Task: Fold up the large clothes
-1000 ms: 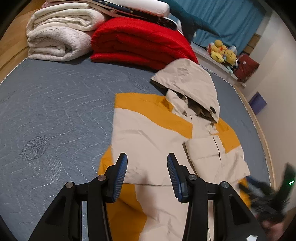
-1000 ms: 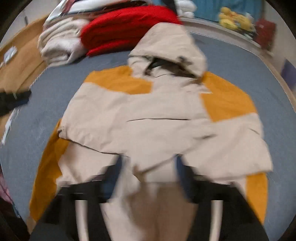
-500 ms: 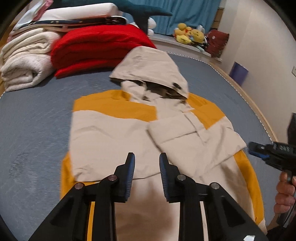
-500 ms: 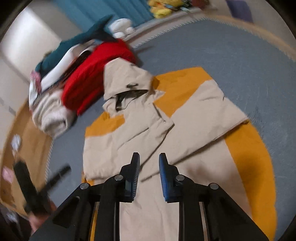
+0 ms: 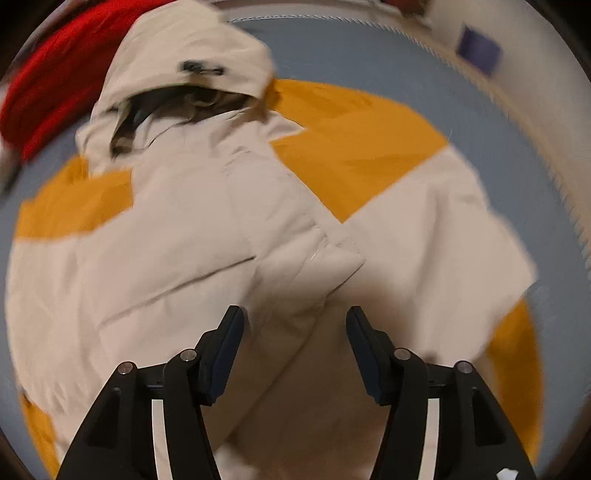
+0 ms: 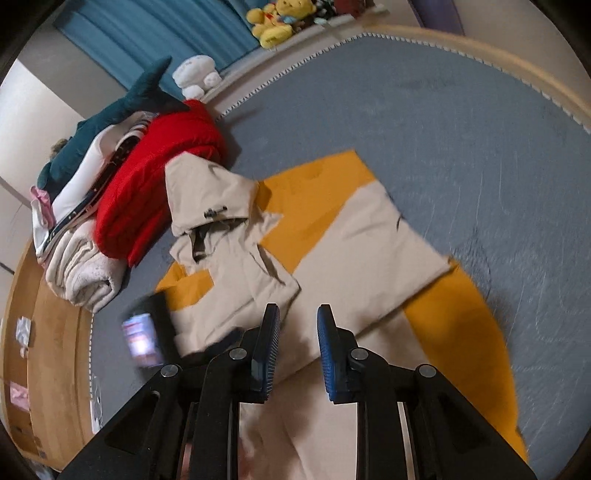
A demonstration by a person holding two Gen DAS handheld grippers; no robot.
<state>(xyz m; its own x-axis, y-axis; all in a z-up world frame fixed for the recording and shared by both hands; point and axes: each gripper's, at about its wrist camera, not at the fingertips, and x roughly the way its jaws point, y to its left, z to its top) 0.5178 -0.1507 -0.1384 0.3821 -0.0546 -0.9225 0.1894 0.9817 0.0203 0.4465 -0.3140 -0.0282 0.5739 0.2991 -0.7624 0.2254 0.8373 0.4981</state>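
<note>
A beige and orange hooded jacket point(image 5: 192, 236) lies flat on the grey-blue bed point(image 5: 369, 55), both sleeves folded across its chest, hood at the far end. My left gripper point(image 5: 293, 325) is open and empty, low over the folded sleeve cuff. In the right wrist view the jacket point(image 6: 369, 236) lies spread below my right gripper point(image 6: 295, 332), which is open with a narrow gap and holds nothing, above the jacket's lower middle. The left gripper shows as a blurred dark shape point(image 6: 151, 328) at the jacket's left edge.
A red folded quilt point(image 6: 155, 184), white rolled blankets point(image 6: 81, 273) and a teal plush shark point(image 6: 118, 110) are stacked at the head of the bed. Yellow plush toys point(image 6: 273, 22) sit by the blue curtain. The wooden bed rim point(image 6: 48, 354) runs along the left.
My left gripper has dropped close to the jacket's chest and opened wider. My right gripper has opened slightly and swung a little to the right, staying over the jacket's lower part.
</note>
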